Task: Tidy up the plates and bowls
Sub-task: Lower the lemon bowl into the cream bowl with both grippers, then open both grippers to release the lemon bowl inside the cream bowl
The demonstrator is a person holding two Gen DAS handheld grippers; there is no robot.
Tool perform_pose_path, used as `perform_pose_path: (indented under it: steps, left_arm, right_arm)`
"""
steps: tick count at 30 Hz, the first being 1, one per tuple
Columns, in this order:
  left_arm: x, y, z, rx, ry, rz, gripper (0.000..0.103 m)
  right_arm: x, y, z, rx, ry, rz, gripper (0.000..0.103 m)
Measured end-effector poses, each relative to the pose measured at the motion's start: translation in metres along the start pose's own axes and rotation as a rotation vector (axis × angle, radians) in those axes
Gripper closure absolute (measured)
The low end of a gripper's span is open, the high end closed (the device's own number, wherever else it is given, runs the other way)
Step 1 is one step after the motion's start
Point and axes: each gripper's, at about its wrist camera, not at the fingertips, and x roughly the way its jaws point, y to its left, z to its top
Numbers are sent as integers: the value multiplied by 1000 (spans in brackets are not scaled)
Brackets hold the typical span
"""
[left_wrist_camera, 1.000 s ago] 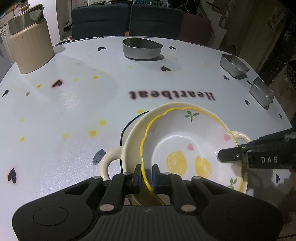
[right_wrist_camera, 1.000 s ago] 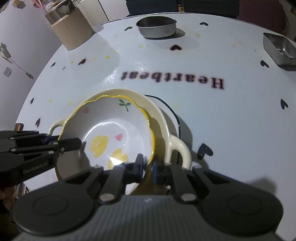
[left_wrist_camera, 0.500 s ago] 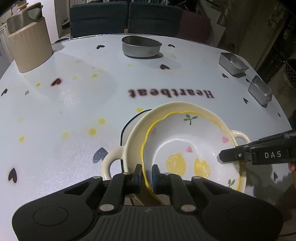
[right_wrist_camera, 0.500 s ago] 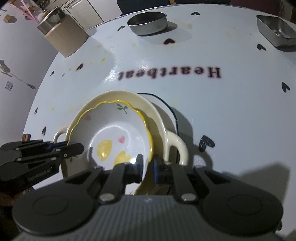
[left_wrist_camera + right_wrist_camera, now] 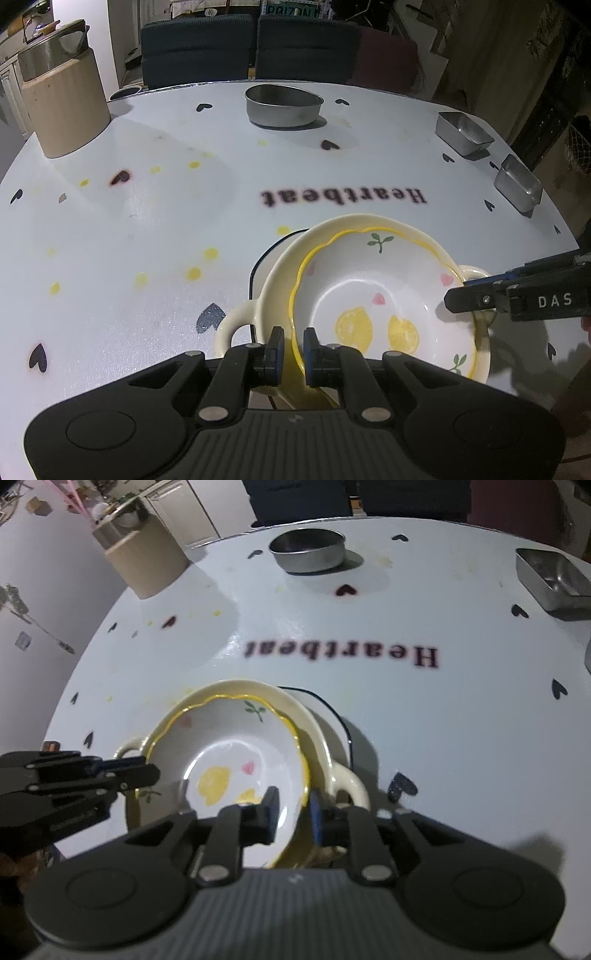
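The lemon bowl point(image 5: 373, 295), white with a wavy yellow rim, is sitting nested inside a larger cream bowl point(image 5: 280, 266) that has 2 loop handles, and the pair is resting on the white worktop point(image 5: 147, 221) near its front edge, just below the printed word "Heartbeat". A dark-rimmed plate point(image 5: 258, 266) is peeking out from under the cream bowl on its far side.

The left gripper point(image 5: 293, 343) is clenching the lemon bowl's near rim, its 2 blue-faced pads pressing the wavy edge from either side. The right gripper point(image 5: 291, 808) is straddling the opposite rim of the same bowl; its jaws have just been opening, and in the right wrist view they are standing apart, with a visible gap between the inner pad and the rim (the bowl's edge is lying between them, nearer the outer pad). In the left wrist view, that gripper's tips are reaching in from the right over the rim.

Farther back on the worktop, a round metal pan point(image 5: 282, 105) is standing near the centre, a beige ribbed canister point(image 5: 64, 107) is standing at the left, and 2 rectangular metal tins point(image 5: 463, 133) are lying along the right edge.
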Motion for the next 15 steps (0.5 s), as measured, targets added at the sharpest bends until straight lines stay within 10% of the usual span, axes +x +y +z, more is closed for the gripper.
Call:
perform_pose_path:
  steps: [6,15]
  left_arm:
    - [-5,-2,1,-1,-11,-16,89]
    - [-16,-7,2,-7,-31,-10,57]
  right_arm:
    - [-4,0,1,-8,-14,-3,77]
    - [-16,6,-5,-38,-41,10,74]
